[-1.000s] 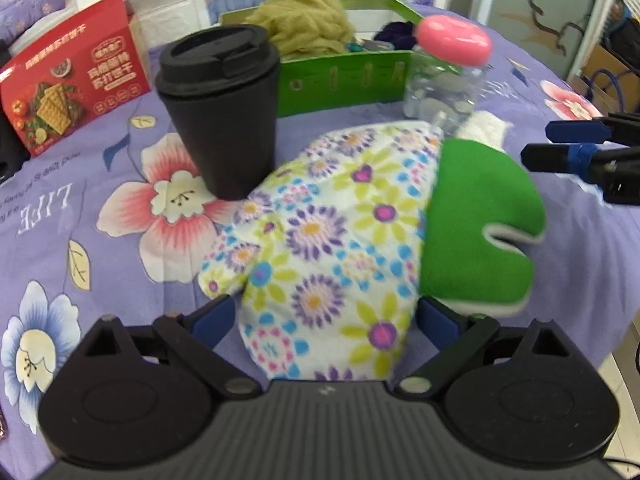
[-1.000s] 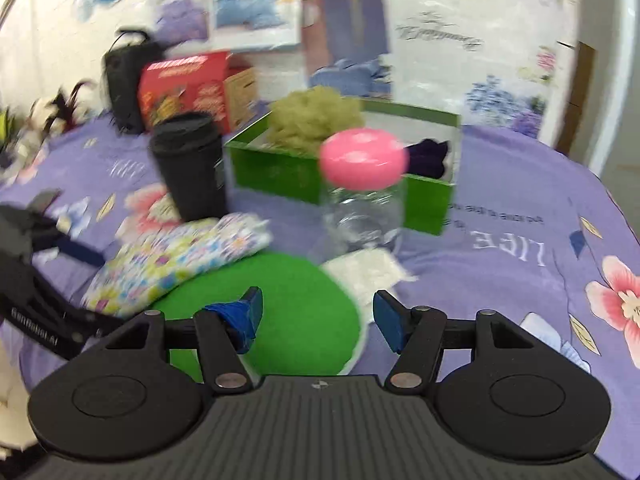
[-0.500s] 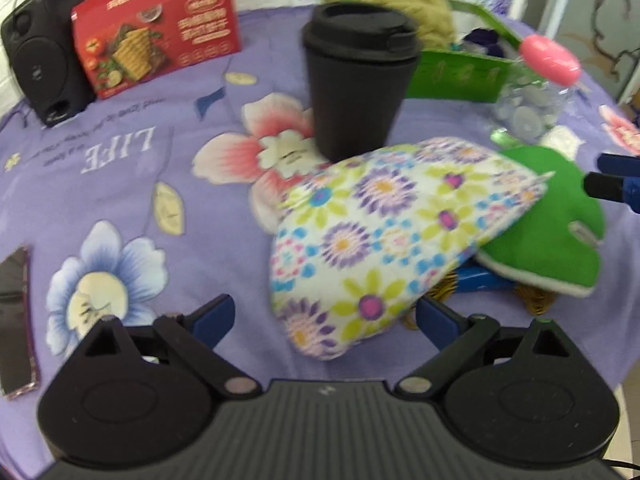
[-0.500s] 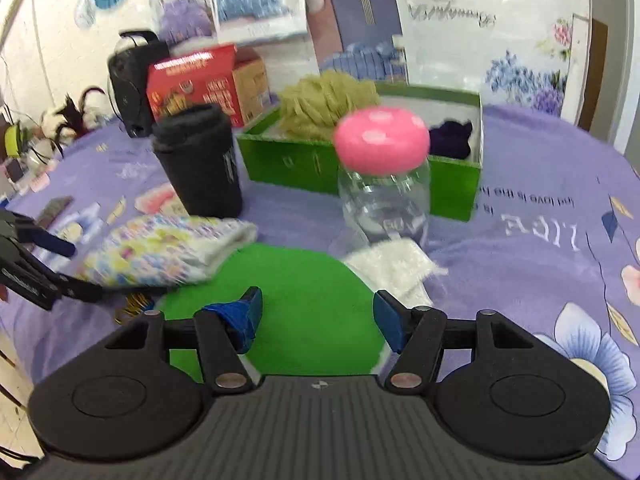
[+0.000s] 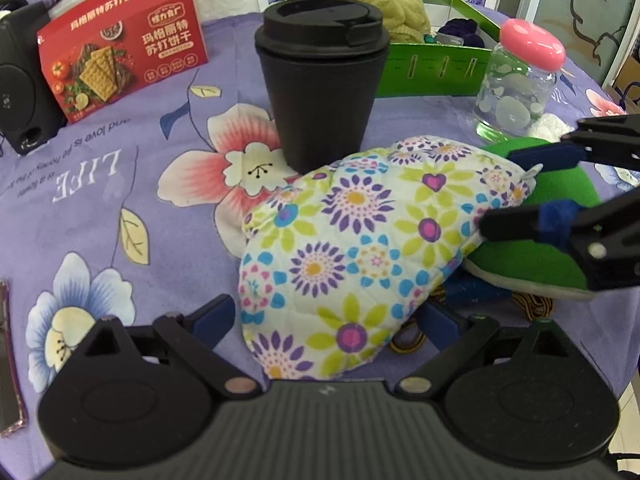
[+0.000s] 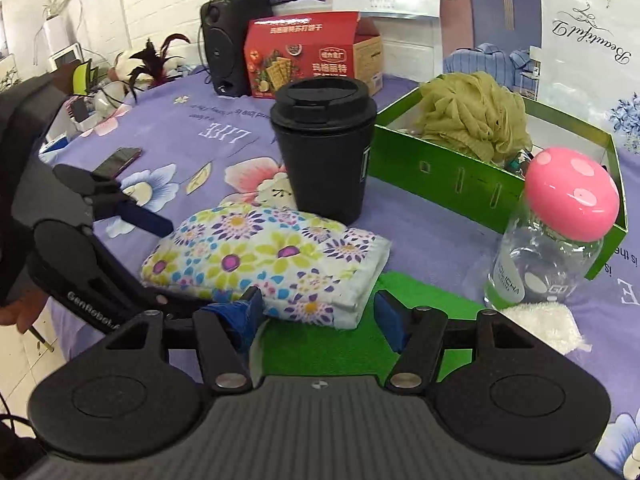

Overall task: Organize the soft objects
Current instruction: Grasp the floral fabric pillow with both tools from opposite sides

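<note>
Left gripper point(image 5: 326, 320) spread wide, blue pads either side of the near end of the floral mitt point(image 5: 372, 240), not pressing on it. Right gripper point(image 6: 318, 316) also parted, its two blue pads flanking the mitt's open cuff end, with no visible squeeze on the fabric; seen from the left wrist as two black prongs point(image 5: 560, 192), one above and one below the cuff. Whether either pad actually touches cloth: cannot tell.

Floral mitt lying flat on the purple flowered tablecloth point(image 5: 120, 200), its far edge just in front of the black lidded cup point(image 5: 322, 80). Green mitt point(image 5: 528, 248) partly tucked under the floral mitt's cuff end, on the side away from the left gripper. Something blue and a yellow-black cord point(image 5: 536, 306) peeking out from beneath the floral mitt, too hidden to name.

Beyond the floral mitt, behind the cup: green open box point(image 6: 460, 176) holding an olive mesh puff point(image 6: 472, 114) and something dark purple point(image 5: 460, 30). Clear bottle with pink mushroom cap point(image 6: 560, 232) between box and green mitt, white fluffy cloth point(image 6: 540, 322) at its foot. Red cracker box point(image 5: 124, 56) and black speaker point(image 6: 232, 52) far off past the cup.
</note>
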`<state>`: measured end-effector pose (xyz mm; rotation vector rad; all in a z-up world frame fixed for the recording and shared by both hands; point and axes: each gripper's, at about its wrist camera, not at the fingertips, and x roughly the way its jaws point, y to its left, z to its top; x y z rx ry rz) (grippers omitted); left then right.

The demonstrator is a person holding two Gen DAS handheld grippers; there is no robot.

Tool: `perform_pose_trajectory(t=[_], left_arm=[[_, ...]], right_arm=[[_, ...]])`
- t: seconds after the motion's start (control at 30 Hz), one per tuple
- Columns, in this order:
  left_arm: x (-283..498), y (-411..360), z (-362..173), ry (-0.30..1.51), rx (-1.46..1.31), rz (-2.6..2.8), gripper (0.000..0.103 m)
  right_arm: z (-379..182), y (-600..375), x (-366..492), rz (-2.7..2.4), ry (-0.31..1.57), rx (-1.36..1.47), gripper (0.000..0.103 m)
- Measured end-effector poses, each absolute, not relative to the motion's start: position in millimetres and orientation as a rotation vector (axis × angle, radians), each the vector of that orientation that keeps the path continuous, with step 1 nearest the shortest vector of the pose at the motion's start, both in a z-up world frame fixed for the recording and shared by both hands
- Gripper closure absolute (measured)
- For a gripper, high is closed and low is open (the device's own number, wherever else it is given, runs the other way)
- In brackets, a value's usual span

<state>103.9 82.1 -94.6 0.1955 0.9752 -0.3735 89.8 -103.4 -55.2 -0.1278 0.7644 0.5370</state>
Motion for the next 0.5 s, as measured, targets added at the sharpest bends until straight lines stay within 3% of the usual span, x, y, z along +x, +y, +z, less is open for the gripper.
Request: perform_pose_trajectory(t=[0.23,0.33,0.37,0.4,0.43,0.47,0.5], left_arm=[[109.7,78.5,-96.7,0.970,0.182,-0.375,0.008],[110.6,80.2,-94.8,0.970,0.163,-0.372,0.017],[110.7,81.0,-93.3,0.966,0.156,-0.367,0.026],[110.5,82.0,-91.8,0.962,0.147,-0.363,0.041],[110.8,83.3,-90.3,0.962,0.142,-0.357,0.051],[110.8,85.2,-88.5,0.959,0.138,-0.348,0.066],[110.0,87.2,-86.7,0.954,0.136,-0.339,0.070]], right_arm=[[-65.1,-91.3,111.0,0.550,0.831,-0.138,0.052],[-65.3,-84.6,111.8,0.561,0.812,-0.178,0.052],[-65.2,-83.0,110.9,0.566,0.800,-0.190,0.052],[-65.0,-82.0,110.3,0.580,0.781,-0.199,0.056],[-65.3,-82.4,109.4,0.610,0.762,-0.198,0.058],[-67.1,-82.7,109.6,0.634,0.762,-0.187,0.065],[-69.5,-82.3,110.5,0.649,0.781,-0.173,0.079]])
